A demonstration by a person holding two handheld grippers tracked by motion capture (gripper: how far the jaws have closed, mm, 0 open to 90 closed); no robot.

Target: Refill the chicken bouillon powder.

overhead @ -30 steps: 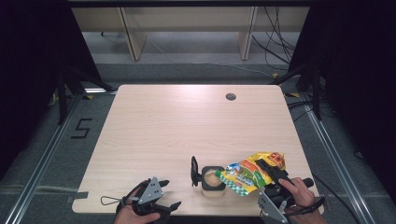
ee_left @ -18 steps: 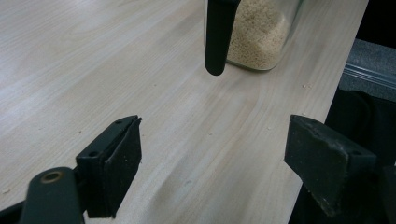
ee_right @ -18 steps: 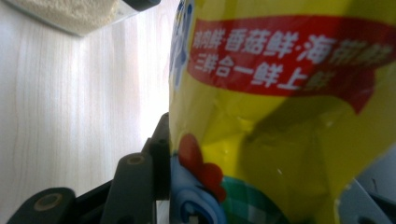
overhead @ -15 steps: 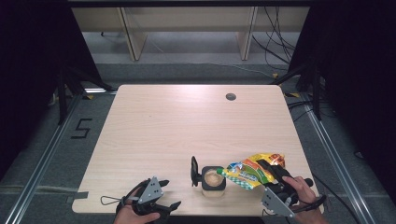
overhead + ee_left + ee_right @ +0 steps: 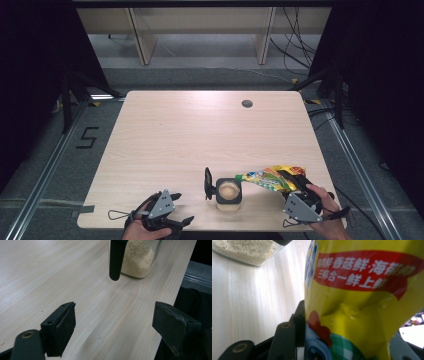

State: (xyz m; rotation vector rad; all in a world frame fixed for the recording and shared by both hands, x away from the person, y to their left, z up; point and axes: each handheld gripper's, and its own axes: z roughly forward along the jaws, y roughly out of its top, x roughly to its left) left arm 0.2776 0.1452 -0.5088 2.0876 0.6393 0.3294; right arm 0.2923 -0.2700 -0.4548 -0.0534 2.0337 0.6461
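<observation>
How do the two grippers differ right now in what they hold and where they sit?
The right gripper is shut on the yellow bag, tipped toward the open jar; the left gripper is open and holds nothing. The right gripper sits close beside the jar, the left one stands apart from it. Both are near the table front edge.

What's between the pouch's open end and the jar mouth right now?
Nothing visible. The right tool holds the yellow pouch tilted, its tip at the rim of the open jar. The flipped-up lid stands on the jar's far side.
</observation>
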